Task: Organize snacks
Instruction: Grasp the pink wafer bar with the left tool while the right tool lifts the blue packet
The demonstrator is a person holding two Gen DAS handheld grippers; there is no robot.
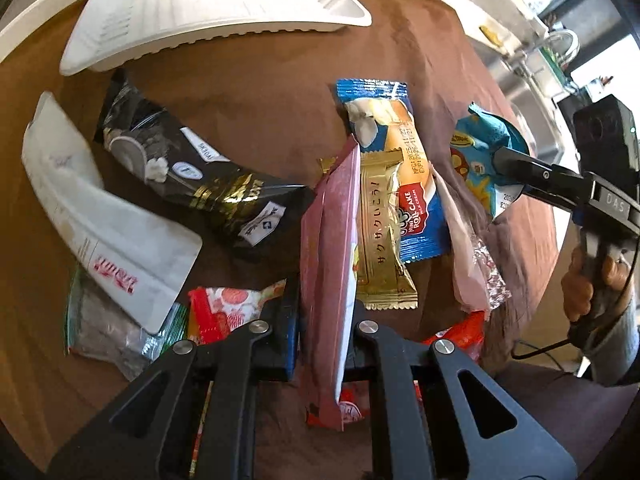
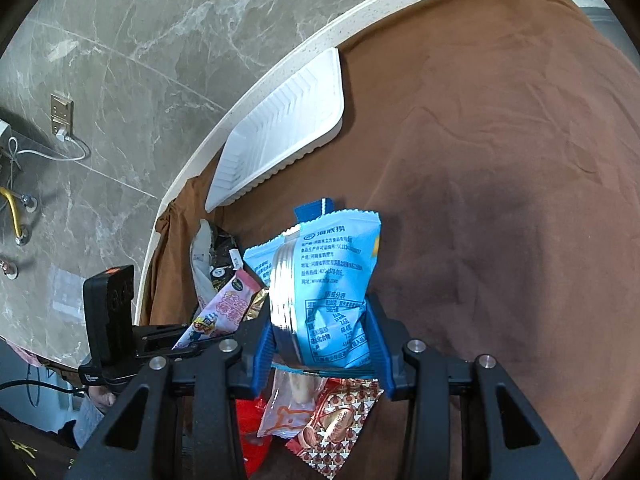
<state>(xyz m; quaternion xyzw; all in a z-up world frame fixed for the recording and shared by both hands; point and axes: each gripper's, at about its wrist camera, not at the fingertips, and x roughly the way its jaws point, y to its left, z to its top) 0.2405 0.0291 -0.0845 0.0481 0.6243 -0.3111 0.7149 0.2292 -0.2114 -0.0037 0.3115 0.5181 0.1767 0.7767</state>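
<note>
Snack packets lie heaped on a brown cloth (image 1: 248, 92). My left gripper (image 1: 326, 332) is shut on a long pink packet (image 1: 332, 240) held edge-on above the heap; it also shows in the right wrist view (image 2: 224, 312). My right gripper (image 2: 320, 336) is shut on a light blue snack bag (image 2: 328, 276), lifted off the cloth; the left wrist view shows it at the right (image 1: 480, 160). A white tray (image 1: 208, 12) sits empty at the far edge of the cloth, also in the right wrist view (image 2: 288, 128).
In the heap: a black and gold packet (image 1: 192, 172), a white pouch (image 1: 100, 220), a gold bar (image 1: 380, 232), a blue roll cake packet (image 1: 396, 160), a red and white packet (image 1: 228, 308). Below my right gripper lie a clear packet (image 2: 292, 404) and a red patterned one (image 2: 336, 428).
</note>
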